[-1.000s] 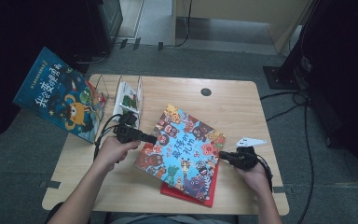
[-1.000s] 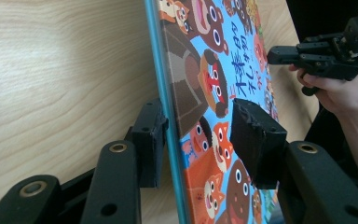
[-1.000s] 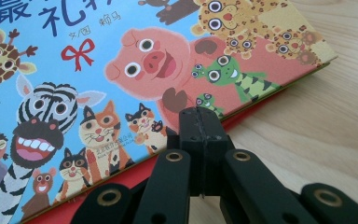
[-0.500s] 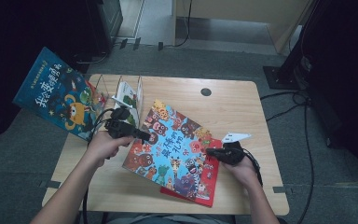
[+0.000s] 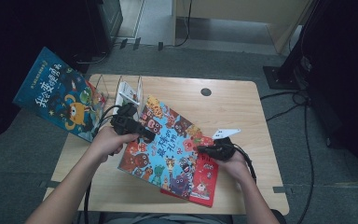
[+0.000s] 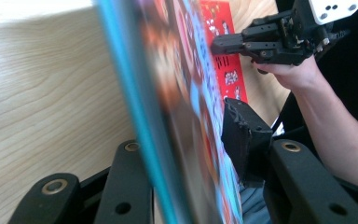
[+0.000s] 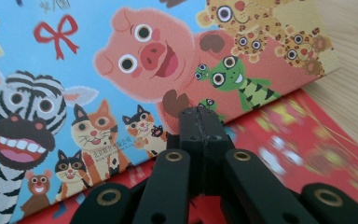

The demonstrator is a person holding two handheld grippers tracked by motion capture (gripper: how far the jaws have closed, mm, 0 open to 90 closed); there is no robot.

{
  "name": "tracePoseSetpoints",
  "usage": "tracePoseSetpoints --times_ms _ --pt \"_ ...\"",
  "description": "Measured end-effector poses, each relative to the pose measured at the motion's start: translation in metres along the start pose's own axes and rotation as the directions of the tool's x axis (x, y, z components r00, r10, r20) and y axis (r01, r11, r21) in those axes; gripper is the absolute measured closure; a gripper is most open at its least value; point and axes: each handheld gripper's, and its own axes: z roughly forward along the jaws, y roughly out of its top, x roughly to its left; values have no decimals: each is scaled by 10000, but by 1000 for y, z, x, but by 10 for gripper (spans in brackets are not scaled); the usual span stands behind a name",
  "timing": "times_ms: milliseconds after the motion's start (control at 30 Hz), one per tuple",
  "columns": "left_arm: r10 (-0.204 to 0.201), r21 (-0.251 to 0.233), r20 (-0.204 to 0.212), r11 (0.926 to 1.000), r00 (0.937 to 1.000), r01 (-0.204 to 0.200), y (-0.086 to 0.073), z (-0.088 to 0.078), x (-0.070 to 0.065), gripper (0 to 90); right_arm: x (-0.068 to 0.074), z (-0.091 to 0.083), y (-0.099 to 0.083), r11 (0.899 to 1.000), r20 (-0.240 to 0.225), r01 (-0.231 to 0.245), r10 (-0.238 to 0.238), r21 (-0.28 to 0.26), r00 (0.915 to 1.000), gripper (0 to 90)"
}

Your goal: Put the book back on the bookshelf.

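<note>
a: claw state first: my left gripper [image 5: 145,134] has just been closing, and its jaws now clamp the upper left edge of the animal picture book [image 5: 170,149]; in the left gripper view the book's thin blue edge [image 6: 135,112] stands between the two jaws. my right gripper [image 5: 203,150] is clenched with nothing in it, its closed tips resting against the book's right edge, over the red book [image 5: 205,179] that lies flat underneath.

b: where does the book sit, and how is it tilted?

a: it's at the middle of the wooden table [image 5: 242,107], left edge raised, lower right edge down on the red book. its long axis runs from the far left corner toward me and to the right.

b: so which hand leads next?

a: i'd judge the left. it grips the raised edge, nearest the clear upright book rack [image 5: 121,91] just beyond it on the far left, where another blue book [image 5: 58,100] leans out over the table edge. the book would swing up about its lower edge toward that rack, with the right gripper only steadying.
</note>
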Motion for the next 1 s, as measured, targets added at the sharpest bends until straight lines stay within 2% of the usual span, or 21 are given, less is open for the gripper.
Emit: tracePoseSetpoints --times_ms 33,100,133,267,300,367,400,567,667,733,800,833,867,1000 --pt "35 -76 44 10000 10000 -35 1 -1 -2 673 3 3 2 9998 -22 190 -190 8 9998 900" --pt "185 32 -369 9998 9991 -184 2 -4 -5 687 9 8 5 9993 65 366 -366 113 9993 900" --pt "140 66 -425 9999 9990 -137 3 -5 -4 699 11 9 6 9986 130 518 -519 121 9986 892" --pt "1 90 -641 10000 9979 5 4 -12 -4 717 17 15 9 9984 225 557 -560 133 9982 883" --pt "-31 40 -576 10000 9983 33 4 -14 -3 722 19 17 9 9979 292 630 -633 115 9976 882" --pt "-80 11 -125 10000 9999 80 7 -19 0 761 23 20 11 9973 370 726 -730 131 9966 872" --pt "-59 36 -205 10000 9998 60 8 -21 0 771 25 22 12 9970 411 761 -766 136 9962 849" --pt "-303 294 -307 9991 9991 312 17 -31 3 792 28 26 14 9930 341 1129 -1141 359 9929 785" --pt "-294 420 -528 9986 9982 317 22 -39 0 801 26 22 13 9929 384 1110 -1126 420 9929 752" --pt "-368 523 -766 9978 9964 409 25 -46 -5 806 21 16 13 9944 423 1019 -1030 274 9938 728" --pt "-287 562 -800 9979 9964 332 26 -50 -9 809 18 13 14 9957 477 884 -896 268 9948 709" --pt "-81 548 -912 9984 9958 132 26 -54 -12 806 17 11 13 9964 513 819 -829 204 9952 701" --pt "307 556 -1258 9982 9916 -238 26 -57 -17 809 15 10 13 9969 593 771 -781 181 9952 698" --pt "486 619 -1771 9974 9830 -381 24 -67 -25 810 14 11 13 9968 713 758 -775 261 9944 668"
